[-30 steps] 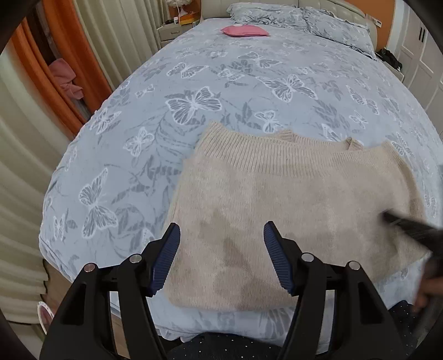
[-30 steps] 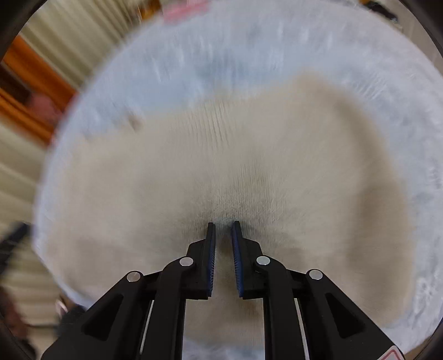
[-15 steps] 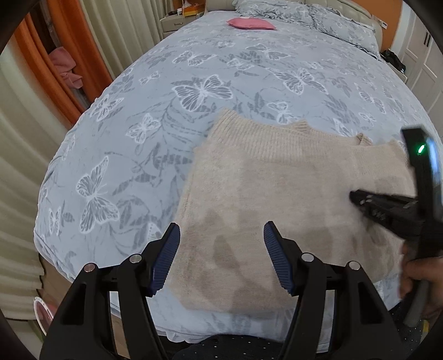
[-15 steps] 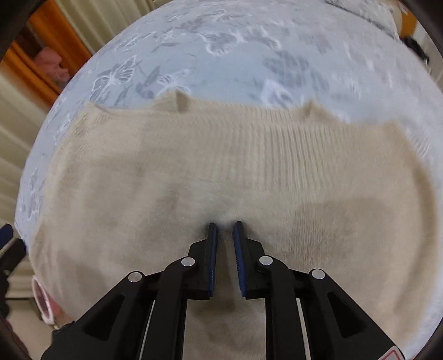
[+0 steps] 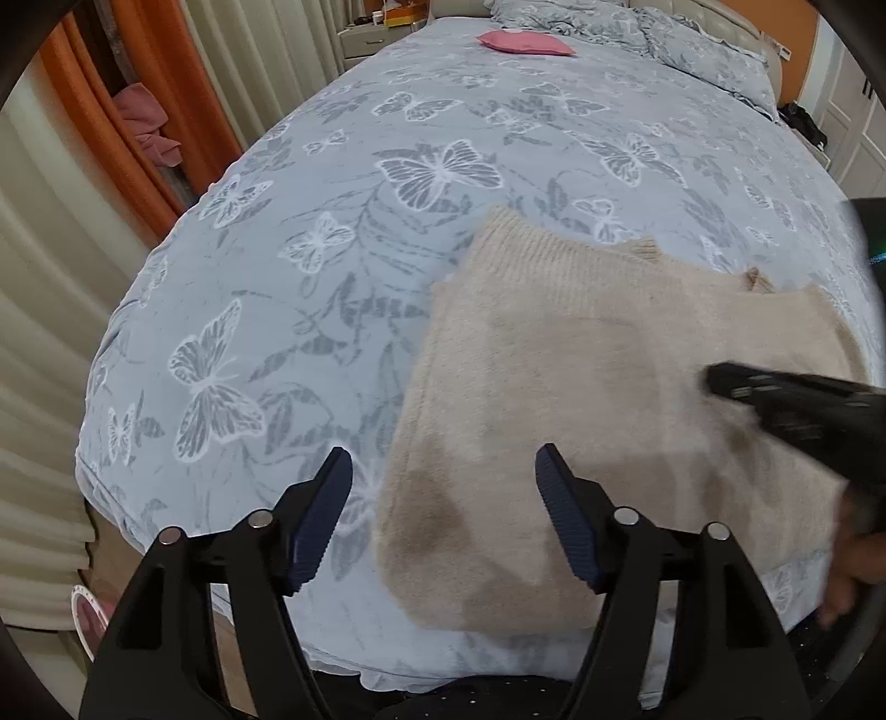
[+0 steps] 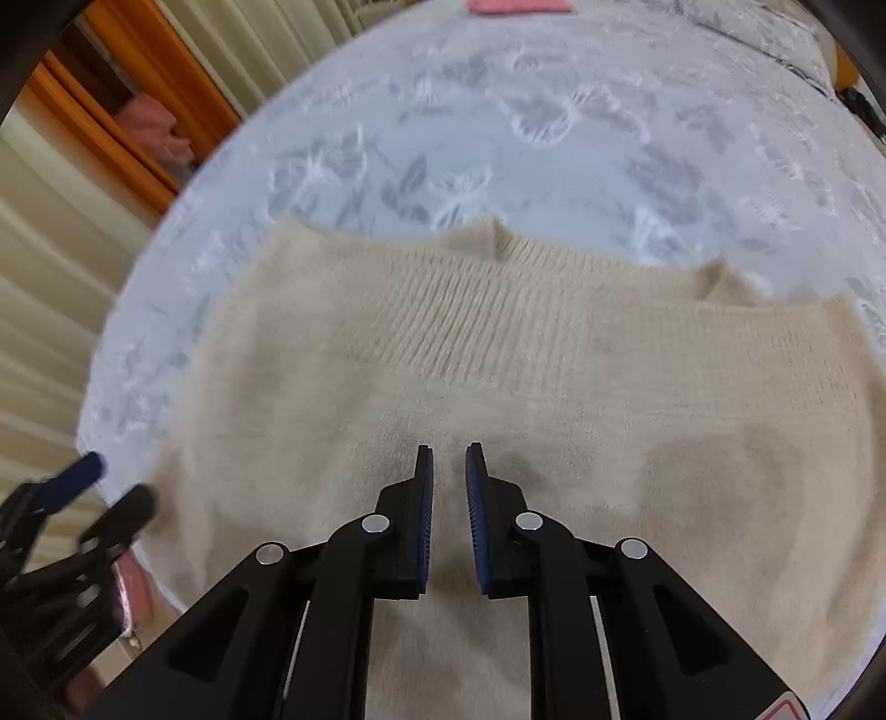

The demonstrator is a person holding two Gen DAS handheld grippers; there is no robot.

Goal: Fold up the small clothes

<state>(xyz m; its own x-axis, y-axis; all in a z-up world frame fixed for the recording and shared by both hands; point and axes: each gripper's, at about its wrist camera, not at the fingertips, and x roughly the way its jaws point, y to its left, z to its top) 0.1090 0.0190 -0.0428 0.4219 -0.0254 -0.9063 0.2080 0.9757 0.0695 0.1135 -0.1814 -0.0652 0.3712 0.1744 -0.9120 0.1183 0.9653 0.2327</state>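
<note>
A beige knitted sweater lies folded flat near the front edge of the bed; it also shows in the right wrist view. My left gripper is open and empty, hovering above the sweater's near left corner. My right gripper has its jaws nearly together with a narrow gap, nothing between them, just above the middle of the sweater. It also shows as a blurred black shape at the right of the left wrist view. The left gripper shows at the lower left of the right wrist view.
The bed has a blue-grey butterfly cover. A pink cushion and pillows lie at its far end. Orange and cream curtains hang on the left. The bed's front edge drops off just below the sweater.
The right gripper has moved leftwards over the sweater, its jaws still nearly together. The left gripper has shifted left towards the sweater's left corner, still open. The sweater has not moved.
</note>
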